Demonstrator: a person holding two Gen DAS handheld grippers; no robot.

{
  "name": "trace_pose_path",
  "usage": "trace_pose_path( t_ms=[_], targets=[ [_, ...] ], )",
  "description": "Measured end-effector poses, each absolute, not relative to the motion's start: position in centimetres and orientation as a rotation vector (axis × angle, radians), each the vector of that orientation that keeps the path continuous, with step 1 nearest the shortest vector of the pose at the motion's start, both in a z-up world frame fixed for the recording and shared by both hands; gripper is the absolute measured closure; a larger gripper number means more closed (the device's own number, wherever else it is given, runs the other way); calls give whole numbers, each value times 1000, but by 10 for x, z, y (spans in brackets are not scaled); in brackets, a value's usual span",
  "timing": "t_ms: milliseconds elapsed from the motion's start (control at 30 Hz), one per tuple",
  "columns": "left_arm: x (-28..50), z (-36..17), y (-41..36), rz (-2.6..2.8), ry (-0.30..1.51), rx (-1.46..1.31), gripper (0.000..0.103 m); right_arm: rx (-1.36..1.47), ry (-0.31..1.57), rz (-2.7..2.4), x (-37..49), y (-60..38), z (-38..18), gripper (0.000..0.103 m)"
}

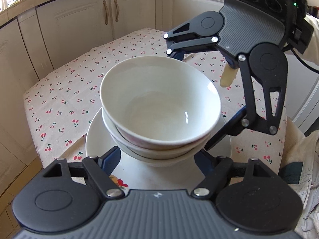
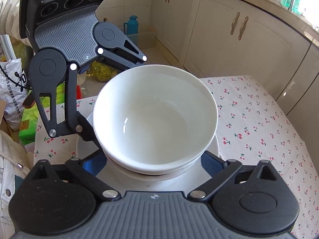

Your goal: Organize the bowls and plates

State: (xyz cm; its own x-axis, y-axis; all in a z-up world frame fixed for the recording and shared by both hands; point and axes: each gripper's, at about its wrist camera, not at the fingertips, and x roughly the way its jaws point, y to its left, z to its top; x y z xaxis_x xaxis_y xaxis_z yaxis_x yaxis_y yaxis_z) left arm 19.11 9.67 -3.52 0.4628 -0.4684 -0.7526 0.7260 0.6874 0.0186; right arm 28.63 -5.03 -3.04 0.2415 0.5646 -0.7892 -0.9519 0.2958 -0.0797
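A stack of white bowls [image 1: 159,107] sits in the middle of a white plate [image 1: 93,139], and the plate rests on the desk [image 1: 65,91] under a cloth printed with small red cherries. The top bowl is empty and sits slightly tilted in the one beneath it; at least three bowls are nested, the lowest showing only as a rim. A bit of red fruit decoration shows on the plate's near edge in the left wrist view.

The left hand-held gripper [image 1: 159,159] comes at the stack from one side, its blue-padded fingers [image 1: 111,159] spread to either side of the lower bowls. They lie close beside the bowls, but whether the pads press on them cannot be told. The right hand-held gripper [image 2: 153,159] faces it from the opposite side — its fingers [image 2: 209,159] are spread wide around the stack, and a gap shows between pad and bowl, so it holds nothing. Each gripper appears in the other's view, reaching down over the far rim of the top bowl.

Around the desk stand cream kitchen cabinets [image 1: 111,16] with brass handles. Beyond the desk, in the right wrist view, a teal thermos [image 2: 132,24] stands on the floor, with bags and boxes at the left — a cream sleeve [image 2: 10,4] shows behind the left gripper.
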Motion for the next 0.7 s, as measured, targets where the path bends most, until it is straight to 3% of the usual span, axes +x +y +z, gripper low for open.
trace_pose_path(
  t_ms=[400,700],
  targets=[
    [142,-5,106,-609,641,327,2,-637,682,1061,252,-68,-12,0],
    [97,19,92,-498,503,287,1,-632,608,905,212,-88,18,0]
  ],
)
